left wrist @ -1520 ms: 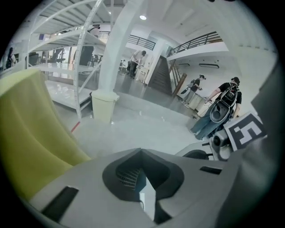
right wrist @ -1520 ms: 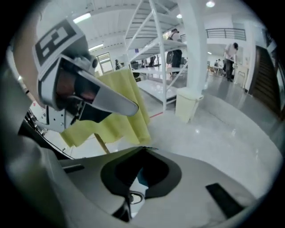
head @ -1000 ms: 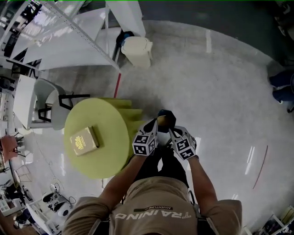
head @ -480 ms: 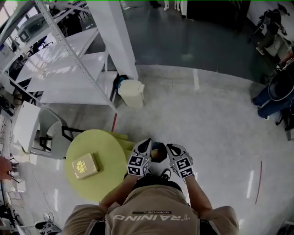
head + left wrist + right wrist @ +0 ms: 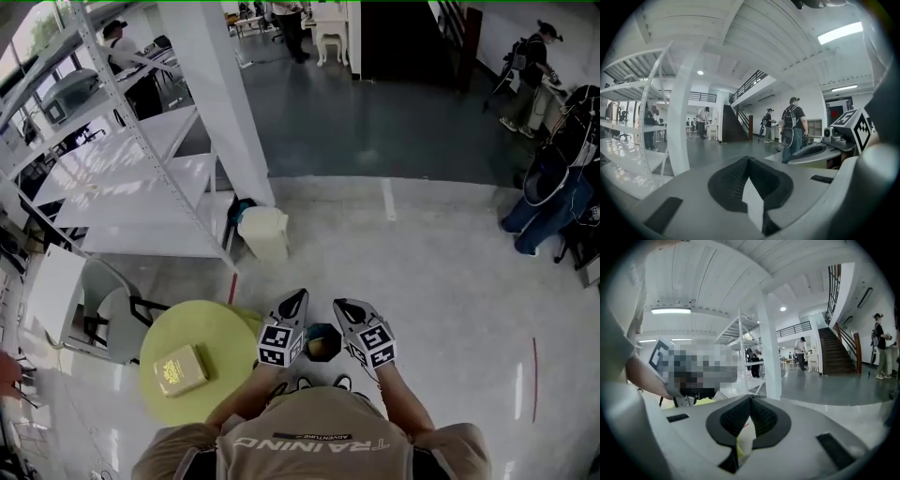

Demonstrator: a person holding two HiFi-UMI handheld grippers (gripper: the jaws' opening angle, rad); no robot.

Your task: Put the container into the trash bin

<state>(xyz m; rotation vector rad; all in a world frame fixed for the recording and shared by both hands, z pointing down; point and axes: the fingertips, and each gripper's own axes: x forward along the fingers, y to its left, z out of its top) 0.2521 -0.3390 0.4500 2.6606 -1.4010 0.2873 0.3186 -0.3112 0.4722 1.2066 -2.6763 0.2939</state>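
**Both sets of fingers pinched on the container, bin across the floor**

Head view: my left gripper [image 5: 294, 302] and right gripper [image 5: 345, 307] sit side by side in front of my chest, pointing ahead. The container [image 5: 322, 343], a small dark thing with a brownish inside, hangs between and under them, clear of the floor. The cream trash bin [image 5: 263, 234] stands well apart from it, ahead and a little to my left, at the foot of the white pillar [image 5: 230, 103] beside the shelving [image 5: 122, 187]. The round yellow table [image 5: 220, 342] with a box [image 5: 182, 369] on it is near on my left.

Left gripper view: my pads are pressed together on a pale sliver [image 5: 753, 201], which I take for the container's thin edge. Its body hangs out of sight below the jaws.

Right gripper view: my pads are likewise closed, on a yellowish sliver [image 5: 743, 444].

I judge the container to be light, thin-walled and bendy. An edge pinched this way could buckle or slide out, so the rim, taken on opposite sides, seems the right hold. My hands should travel together without pulling apart. I cannot tell whether the bin's mouth is open.
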